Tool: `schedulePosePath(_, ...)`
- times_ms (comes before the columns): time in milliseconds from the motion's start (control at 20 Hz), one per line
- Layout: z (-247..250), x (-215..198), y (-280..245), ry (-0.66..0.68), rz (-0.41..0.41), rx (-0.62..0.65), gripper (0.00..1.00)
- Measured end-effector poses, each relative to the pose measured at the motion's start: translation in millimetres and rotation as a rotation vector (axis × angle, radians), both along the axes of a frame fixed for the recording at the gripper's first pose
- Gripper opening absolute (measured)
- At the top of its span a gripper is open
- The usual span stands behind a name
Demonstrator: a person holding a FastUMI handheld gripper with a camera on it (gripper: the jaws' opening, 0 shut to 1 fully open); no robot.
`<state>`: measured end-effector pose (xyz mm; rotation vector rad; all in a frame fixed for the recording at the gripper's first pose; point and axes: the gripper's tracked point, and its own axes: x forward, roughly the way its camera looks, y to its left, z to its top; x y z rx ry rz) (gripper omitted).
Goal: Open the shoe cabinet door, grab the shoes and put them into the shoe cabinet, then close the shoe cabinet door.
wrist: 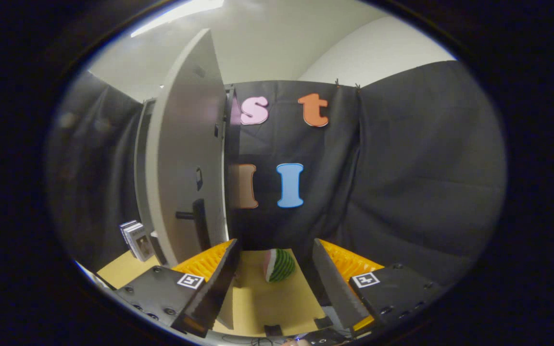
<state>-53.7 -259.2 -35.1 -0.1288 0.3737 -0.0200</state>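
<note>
Gaping with nothing between them, the fingers (273,269) face a smooth flat cabinet door (188,154).

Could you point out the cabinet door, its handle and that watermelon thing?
Tall white cabinet door (188,144): gripper view, its flat face.
Dark bar door handle (199,218): gripper view, its grip.
Striped green watermelon-slice toy (281,265): gripper view, rind, beyond the open tool (277,283).

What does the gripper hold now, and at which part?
Nothing. The gripper is open, its fingers apart, with the watermelon-slice toy beyond them, untouched.

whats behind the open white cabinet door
Past the white cabinet door, swung open edge-on, the black cloth wall shows. The door hides the cabinet's inside. The open gripper holds nothing.
</note>
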Motion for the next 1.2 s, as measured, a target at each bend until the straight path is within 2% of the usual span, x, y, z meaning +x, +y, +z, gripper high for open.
schedulePosePath(250, -36.8, 64.9, -7.9, 0.02, 0.046, 0.063, 0.95)
schedulePosePath(500, -61.5, 101.3, 5.3, 0.04, 0.065, 0.092, 0.95)
schedulePosePath(800, -65.6, 107.0, 27.1, 0.035, 0.115, 0.045, 0.95)
schedulePosePath(1200, -64.9, 104.8, 36.6, 0.031, 0.1, 0.039, 0.92)
